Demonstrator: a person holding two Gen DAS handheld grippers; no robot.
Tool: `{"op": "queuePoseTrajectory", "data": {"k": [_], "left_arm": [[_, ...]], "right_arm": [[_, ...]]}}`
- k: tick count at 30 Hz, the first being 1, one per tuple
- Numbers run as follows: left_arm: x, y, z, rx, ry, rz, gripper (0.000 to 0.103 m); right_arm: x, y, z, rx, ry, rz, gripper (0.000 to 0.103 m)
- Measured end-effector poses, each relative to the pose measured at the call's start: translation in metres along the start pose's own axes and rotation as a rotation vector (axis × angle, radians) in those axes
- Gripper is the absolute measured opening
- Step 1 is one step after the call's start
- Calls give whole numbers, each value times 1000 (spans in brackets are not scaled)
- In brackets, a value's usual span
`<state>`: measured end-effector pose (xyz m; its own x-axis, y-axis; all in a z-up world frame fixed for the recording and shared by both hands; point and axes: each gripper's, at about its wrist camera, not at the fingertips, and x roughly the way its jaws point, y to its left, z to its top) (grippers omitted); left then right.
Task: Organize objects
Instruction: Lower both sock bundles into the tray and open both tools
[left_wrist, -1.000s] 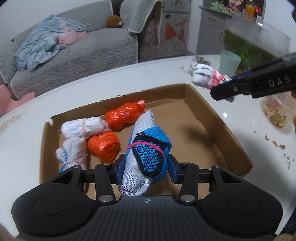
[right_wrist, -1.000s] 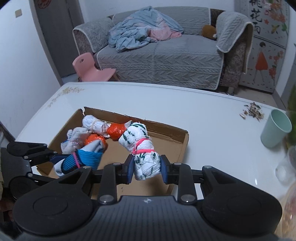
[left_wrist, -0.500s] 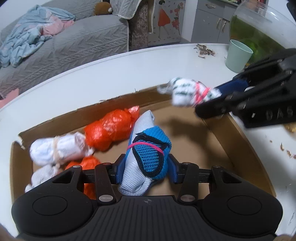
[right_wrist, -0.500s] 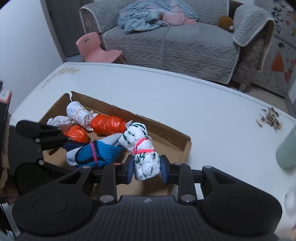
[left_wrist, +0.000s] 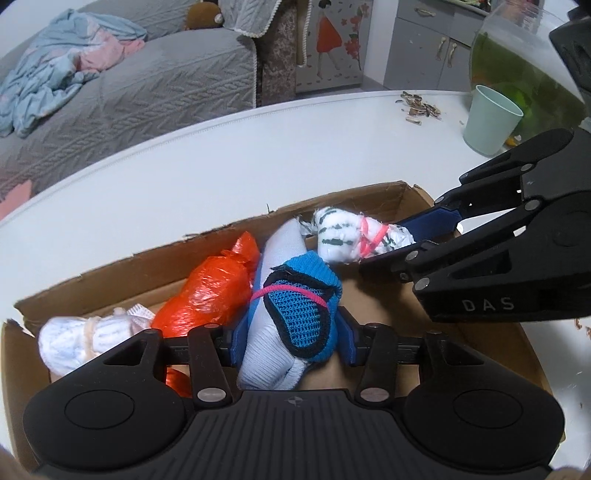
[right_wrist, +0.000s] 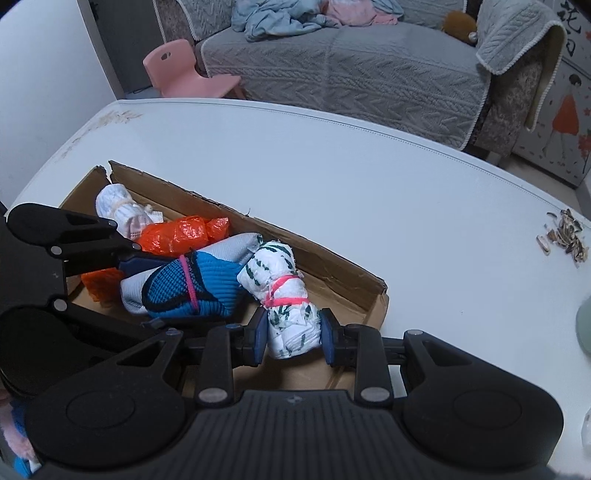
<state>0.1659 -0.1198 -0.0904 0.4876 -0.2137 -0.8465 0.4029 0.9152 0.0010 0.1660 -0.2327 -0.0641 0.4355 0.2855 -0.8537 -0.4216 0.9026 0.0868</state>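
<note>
1. The left gripper (left_wrist: 291, 334) grips the blue-grey sock bundle (left_wrist: 291, 317), long axis toward 12 o'clock, low over the cardboard tray (left_wrist: 110, 273).
2. The right gripper (right_wrist: 293, 334) clamps the white-green bundle (right_wrist: 284, 291) just beside it at 2 o'clock.
3. Since a second ago both bundles have dropped into the tray; the left jaws have just been opening slightly around the sock.
</note>
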Motion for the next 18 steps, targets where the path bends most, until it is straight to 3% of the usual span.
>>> {"op": "queuePoseTrajectory", "data": {"k": [4,8,11,16,18], "left_arm": [[1,2,0,-11,-9,0,56],[2,5,0,-21,-2,19,68],[0,9,-2,-35,5,23,70],[-7,18,-10,-45,3,19,73],[-7,21,-12,-58,4,18,74]], "right_arm": [[0,0,-1,7,-1,-4,27],[1,2,1,5,3,-12,29],[1,3,1,2,2,-12,34],[-3,7,2,-15,-14,-18,52],[-4,6,2,-11,-16,-23,53]]}}
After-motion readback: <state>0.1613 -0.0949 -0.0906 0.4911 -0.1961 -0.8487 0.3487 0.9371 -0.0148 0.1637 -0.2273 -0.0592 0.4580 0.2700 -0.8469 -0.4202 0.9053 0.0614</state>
